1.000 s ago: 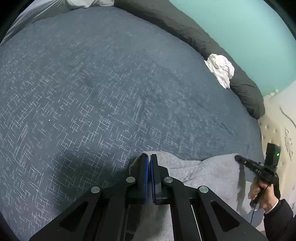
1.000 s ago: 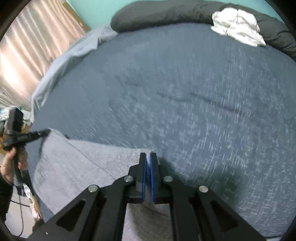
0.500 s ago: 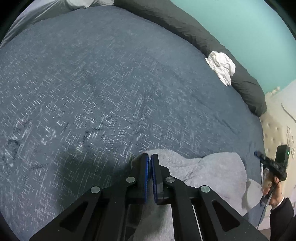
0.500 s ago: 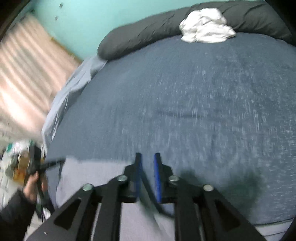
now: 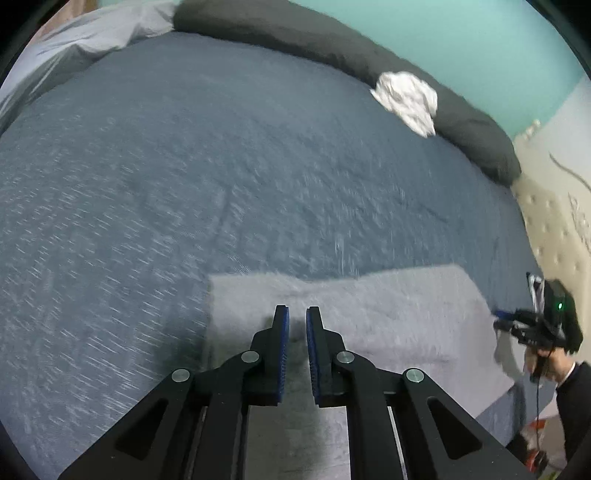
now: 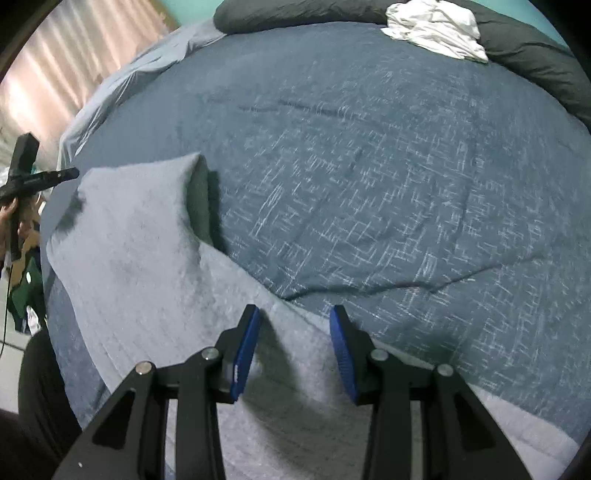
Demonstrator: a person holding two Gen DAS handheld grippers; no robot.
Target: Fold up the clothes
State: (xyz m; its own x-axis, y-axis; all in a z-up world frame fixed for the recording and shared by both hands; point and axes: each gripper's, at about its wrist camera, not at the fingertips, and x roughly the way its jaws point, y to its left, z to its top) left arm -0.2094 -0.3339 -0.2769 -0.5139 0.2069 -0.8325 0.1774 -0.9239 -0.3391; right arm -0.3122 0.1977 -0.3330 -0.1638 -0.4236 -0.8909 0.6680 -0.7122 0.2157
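Note:
A grey garment [image 5: 369, 314] lies spread on the blue bedcover [image 5: 184, 184]; one corner stands up in a fold [image 6: 192, 184]. My left gripper [image 5: 297, 321] hovers over its near edge. The jaws are opening, with a narrow gap and no cloth between the pads. My right gripper [image 6: 295, 317] hangs above the garment's [image 6: 147, 258] other edge. Its jaws are also opening, wider apart, and hold nothing. Each gripper shows in the other's view, held in a hand: the right gripper [image 5: 496, 319] at the far right, the left gripper [image 6: 74, 172] at the far left.
A crumpled white cloth [image 5: 406, 99] rests against a long dark grey bolster [image 5: 295, 33] at the far edge of the bed. A pale blue sheet [image 6: 129, 81] is bunched at one corner, near a curtain [image 6: 55, 74]. A cream padded headboard [image 5: 554, 221] stands at the right.
Both grippers were shut on the grey garment and have let go; their jaws now stand apart. The garment has dropped onto the bed and spread out. The right gripper moved sideways.

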